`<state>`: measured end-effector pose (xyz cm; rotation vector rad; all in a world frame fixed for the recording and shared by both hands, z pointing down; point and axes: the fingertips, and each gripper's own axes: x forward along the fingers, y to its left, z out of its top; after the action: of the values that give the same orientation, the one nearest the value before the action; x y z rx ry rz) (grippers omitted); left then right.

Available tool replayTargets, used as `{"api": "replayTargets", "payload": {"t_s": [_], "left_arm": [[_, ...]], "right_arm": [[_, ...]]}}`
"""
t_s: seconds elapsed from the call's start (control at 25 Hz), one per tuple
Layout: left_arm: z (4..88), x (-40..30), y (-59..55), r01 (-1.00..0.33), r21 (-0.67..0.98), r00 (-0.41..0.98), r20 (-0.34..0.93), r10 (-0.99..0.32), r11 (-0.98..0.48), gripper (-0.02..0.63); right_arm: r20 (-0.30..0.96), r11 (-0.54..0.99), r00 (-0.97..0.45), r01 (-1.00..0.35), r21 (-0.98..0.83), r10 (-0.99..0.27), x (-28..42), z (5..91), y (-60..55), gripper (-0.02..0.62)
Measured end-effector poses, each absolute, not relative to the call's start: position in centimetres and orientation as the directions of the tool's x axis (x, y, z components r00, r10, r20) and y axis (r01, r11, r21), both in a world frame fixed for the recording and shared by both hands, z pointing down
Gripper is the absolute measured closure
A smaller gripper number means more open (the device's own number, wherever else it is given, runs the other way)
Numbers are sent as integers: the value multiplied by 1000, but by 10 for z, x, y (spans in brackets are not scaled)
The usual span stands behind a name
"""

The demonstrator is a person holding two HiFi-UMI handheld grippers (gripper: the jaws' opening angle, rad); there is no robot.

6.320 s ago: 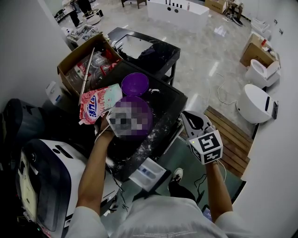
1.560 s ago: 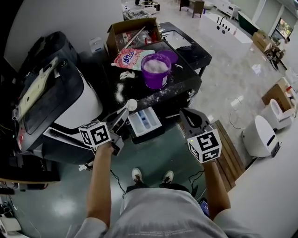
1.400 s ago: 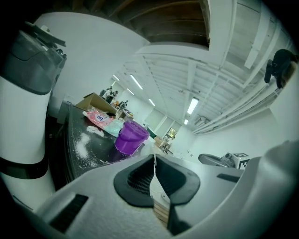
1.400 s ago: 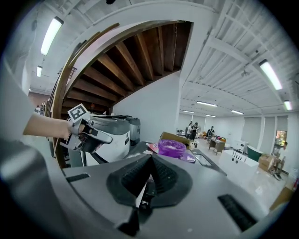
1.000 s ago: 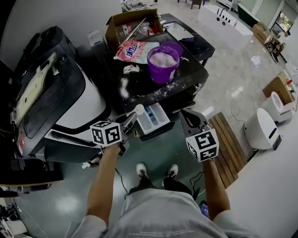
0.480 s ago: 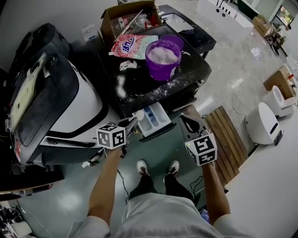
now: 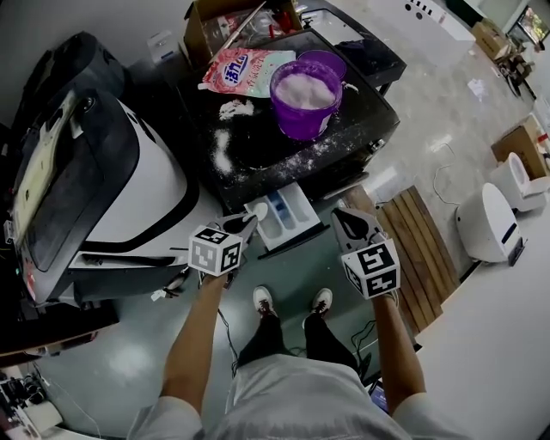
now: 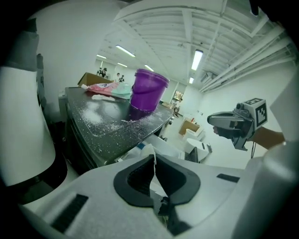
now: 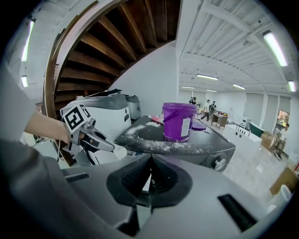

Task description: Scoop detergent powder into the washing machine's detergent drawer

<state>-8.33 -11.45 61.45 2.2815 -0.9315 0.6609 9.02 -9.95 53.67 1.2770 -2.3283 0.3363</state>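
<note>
head view: the left gripper (image 7: pixel 244 226) hangs low in front of the washing machine (image 7: pixel 344 163). its fingers are closed on the handle of a white scoop (image 7: pixel 259 210), whose bowl sits over the left end of the pulled-out detergent drawer (image 7: pixel 288 225). the right gripper (image 7: pixel 344 216) hovers just right of the drawer, touching nothing. on the machine's dark surface (image 7: pixel 284 150), dusted with spilled powder (image 7: pixel 223 155), stand a purple bucket (image 7: pixel 303 94) full of white powder, a purple lid (image 7: pixel 325 60) just behind it and a pink detergent bag (image 7: pixel 234 69) to its left. a cardboard box (image 7: pixel 219 21) lies beyond the bag. a white machine (image 7: pixel 142 198) stands to the left.

left gripper view: the fingers are pressed almost together, with a thin white strip of the scoop pinched between them. the bucket rises on the surface ahead, and the right gripper shows at the right.

right gripper view: the fingers meet with nothing between them. to the left, the left gripper carries the scoop, bowl forward, below the edge of the surface.
</note>
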Motion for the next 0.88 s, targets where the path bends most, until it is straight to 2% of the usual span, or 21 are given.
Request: {"api": "replayTargets", "payload": {"t_s": [0.48, 0.88], "left_arm": [[638, -74, -120, -680, 164, 591, 699, -402, -714, 591], [654, -73, -118, -542, -115, 470, 780, -414, -832, 591]], "right_arm": [[546, 555, -476, -832, -26, -689, 77, 568, -118, 591], [560, 547, -475, -836, -46, -678, 77, 581, -114, 591]]}}
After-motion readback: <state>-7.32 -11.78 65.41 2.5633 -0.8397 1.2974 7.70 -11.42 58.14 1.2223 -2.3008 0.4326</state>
